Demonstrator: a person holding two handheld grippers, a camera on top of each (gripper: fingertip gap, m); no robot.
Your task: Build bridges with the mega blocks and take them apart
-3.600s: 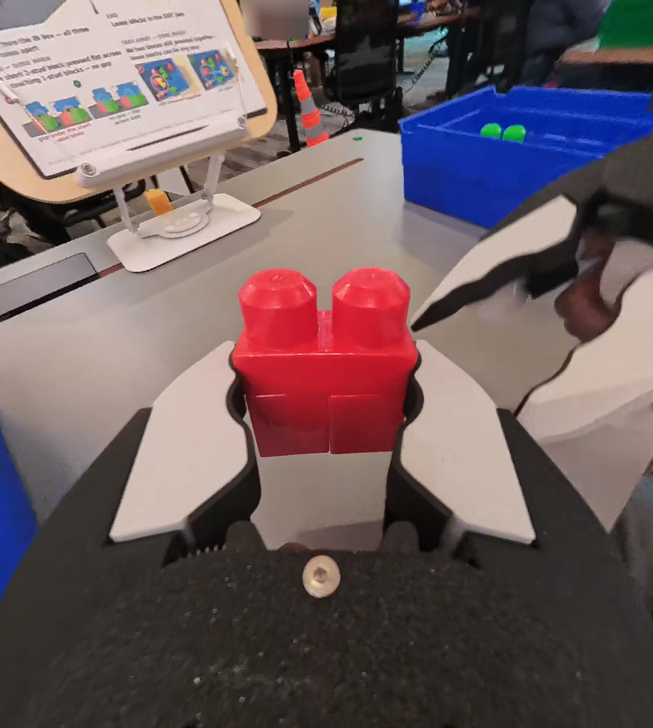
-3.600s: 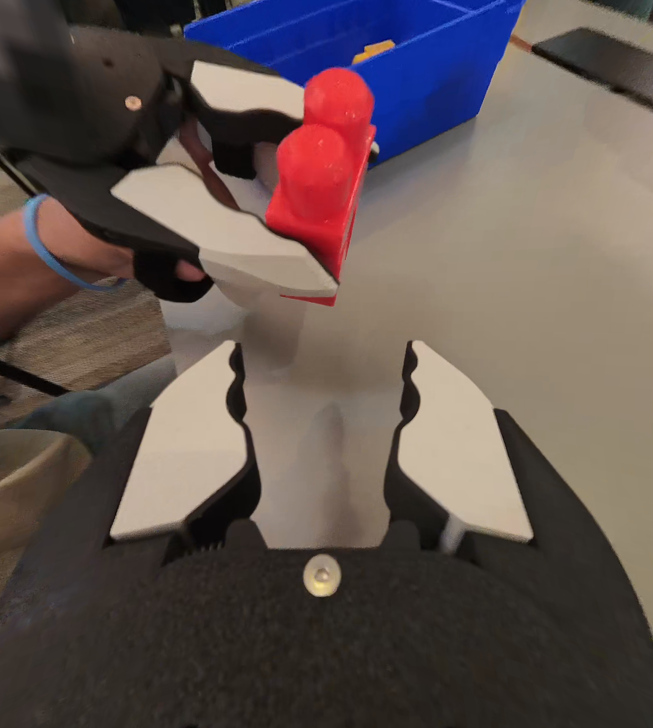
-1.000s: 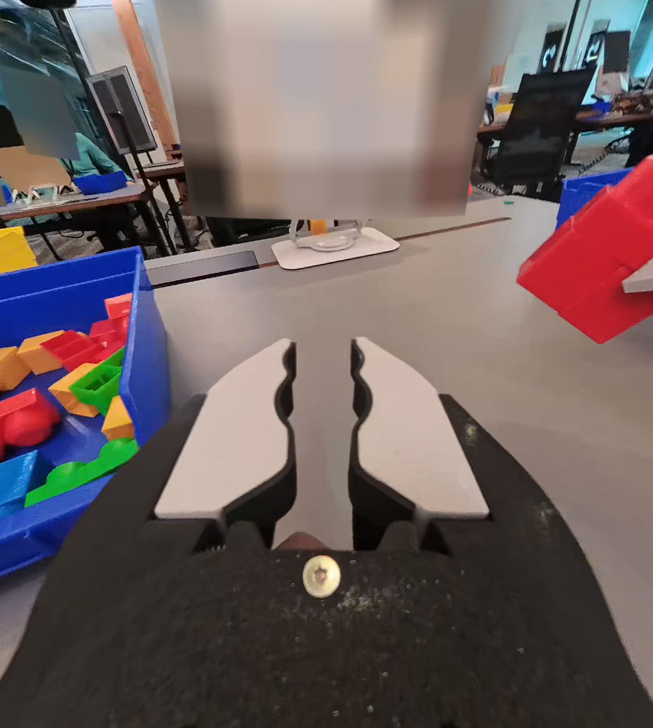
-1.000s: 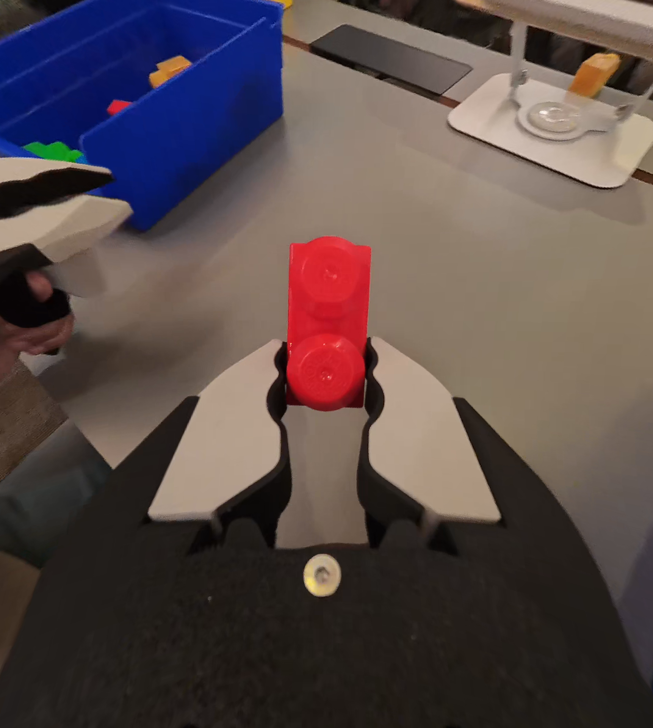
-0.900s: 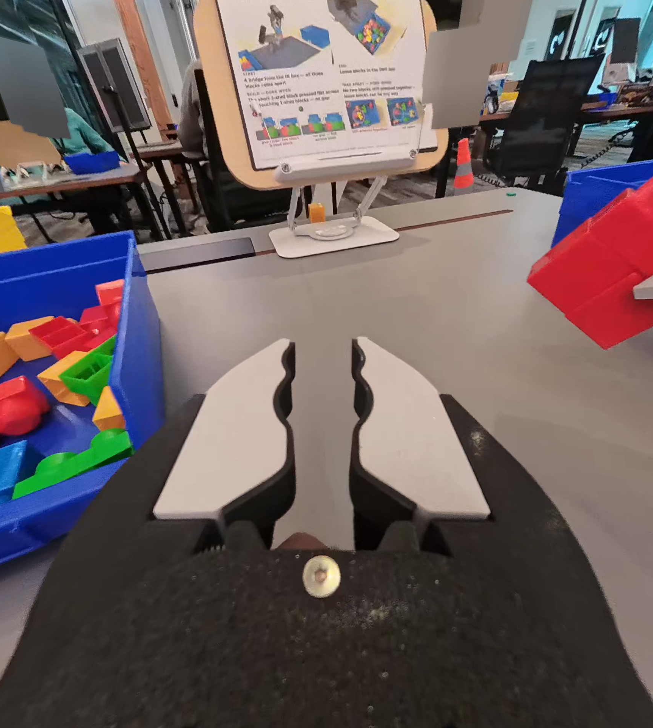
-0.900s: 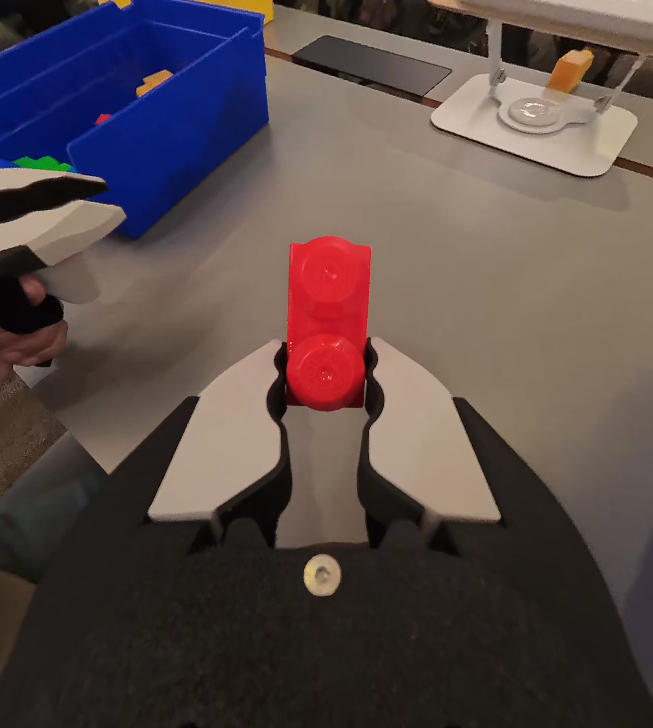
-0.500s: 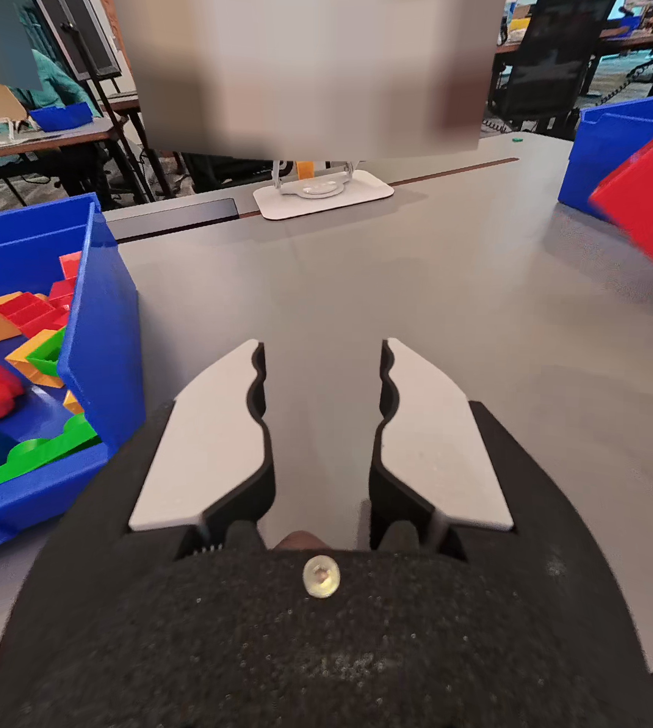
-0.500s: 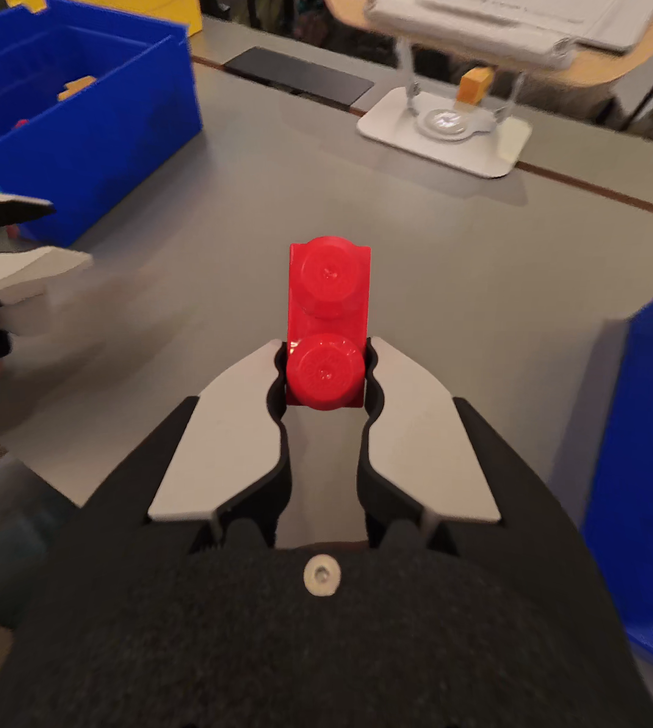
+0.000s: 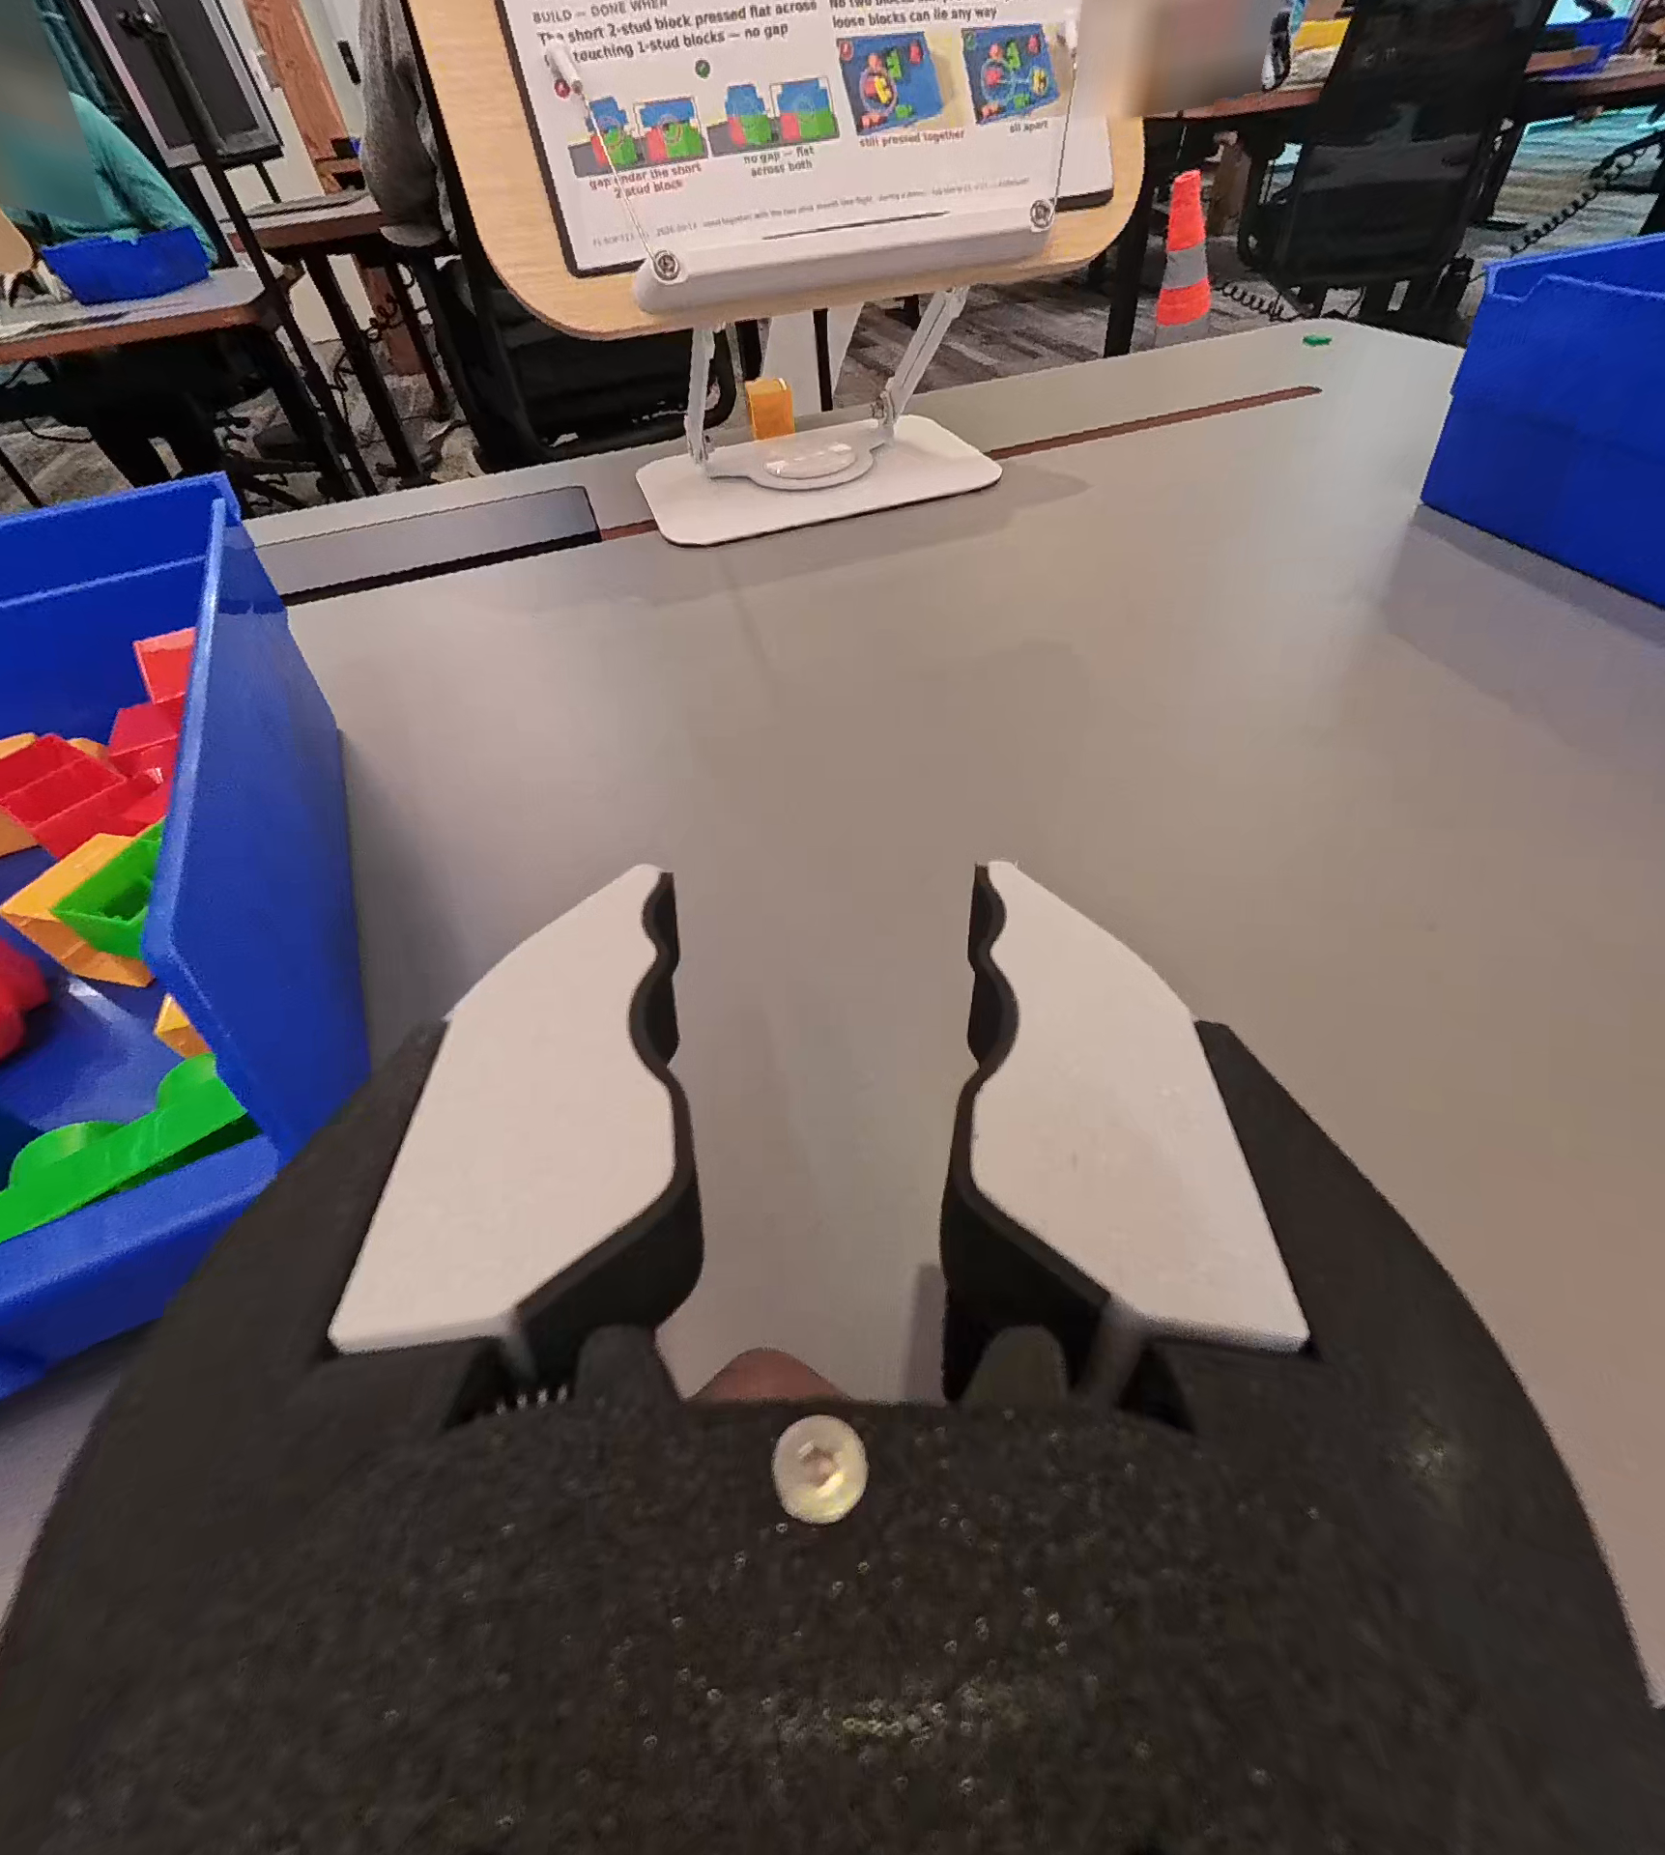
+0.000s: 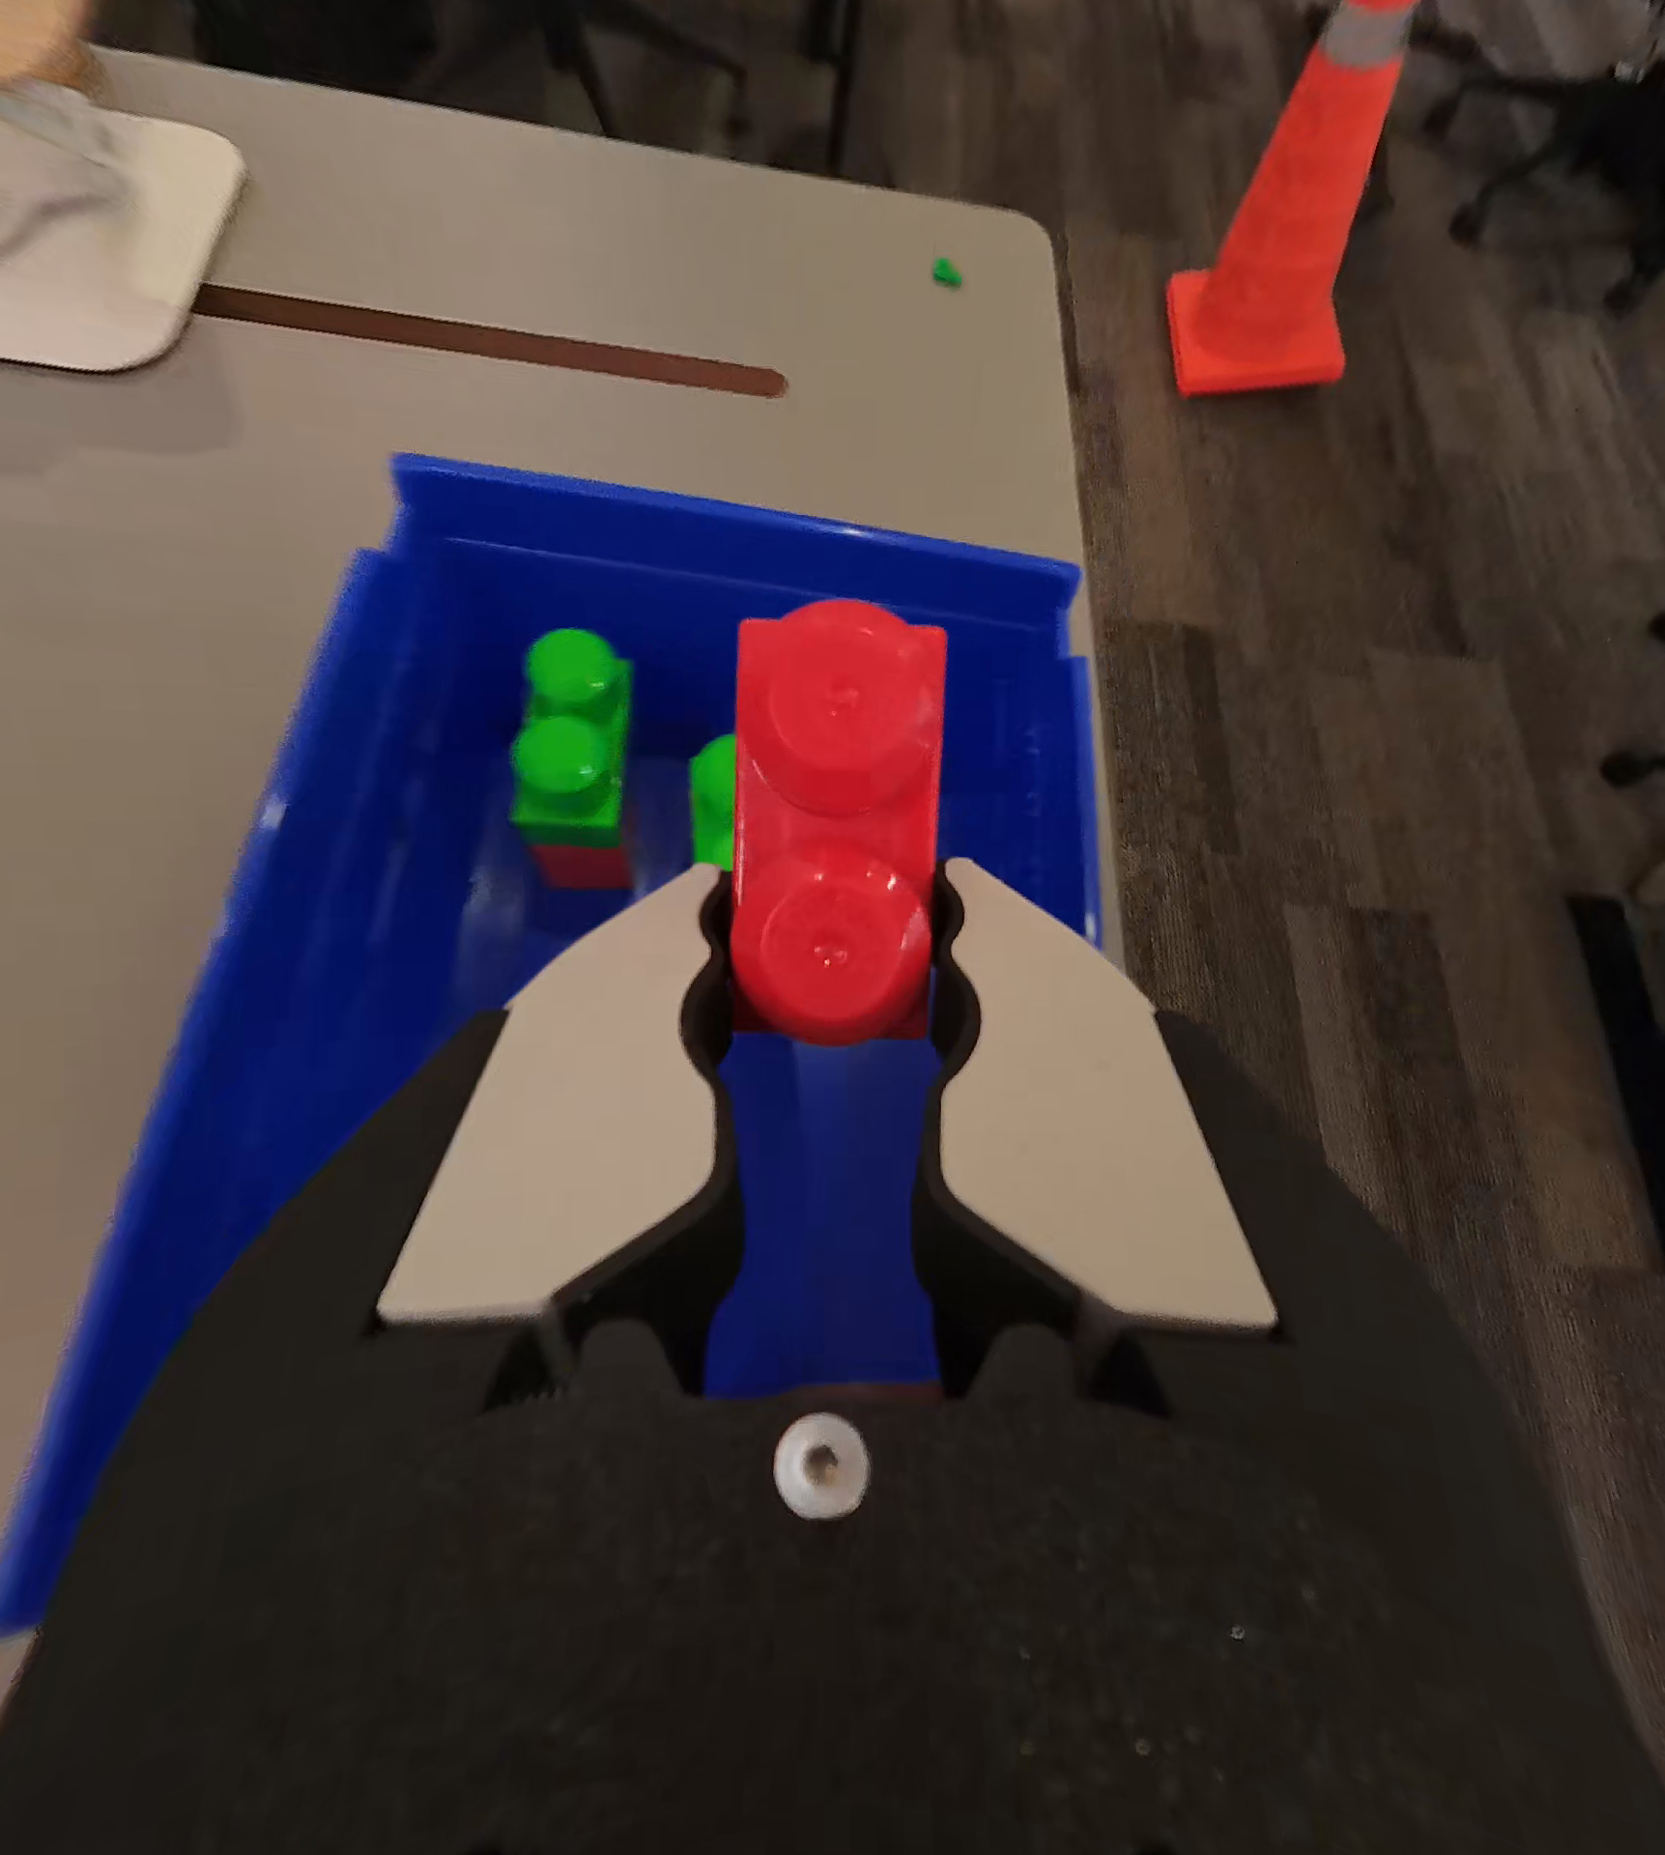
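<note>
Hiding a second green block [image 10: 714,803]: gripped red block [image 10: 833,803].

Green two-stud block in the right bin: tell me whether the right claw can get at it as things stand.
Probably not yet: the right claw is shut on the red block. The green two-stud block sits uncovered in the blue bin, so release first.

Glossy moulded plastic on the red block [image 10: 833,813] and green blocks [image 10: 569,748]; smooth shiny plastic on the blue bin [image 10: 326,853]. Matt grey laminate on the table [image 9: 1009,723]. Rough black foam-like body on the left gripper [image 9: 820,903], smooth pale fingers [image 9: 547,1084].
</note>
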